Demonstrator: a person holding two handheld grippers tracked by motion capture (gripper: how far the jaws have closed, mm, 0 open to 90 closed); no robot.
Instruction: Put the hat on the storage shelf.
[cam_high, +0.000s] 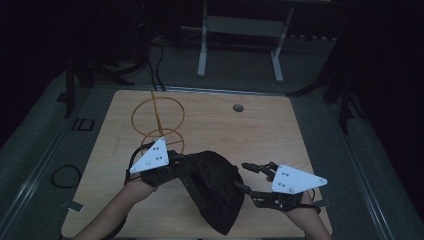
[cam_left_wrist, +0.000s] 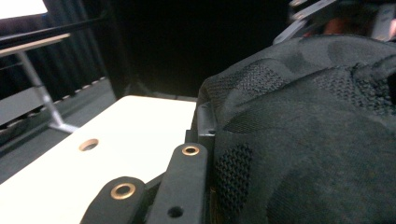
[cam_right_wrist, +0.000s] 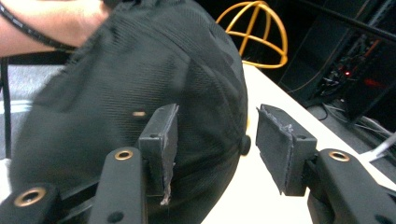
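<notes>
A black cap (cam_high: 215, 190) hangs just above the wooden table (cam_high: 250, 135) near its front edge. My left gripper (cam_high: 182, 166) is shut on the cap's left side. In the left gripper view the dark knit fabric (cam_left_wrist: 303, 140) lies against the jaw, and the far jaw is hidden under the cloth. My right gripper (cam_high: 243, 176) sits at the cap's right side, its jaws apart. In the right gripper view (cam_right_wrist: 215, 140) the pads stand beside the crown (cam_right_wrist: 116, 79); the top button shows in the gap, untouched. A hand holds the cap's far side.
A yellow wire dome frame (cam_high: 157, 122) stands on the table's back left, also seen beyond the cap (cam_right_wrist: 254, 32). A round cable hole (cam_high: 238, 108) is at the back middle. A metal desk frame (cam_high: 240, 30) stands on the floor behind. A cable loop (cam_high: 65, 176) lies left of the table.
</notes>
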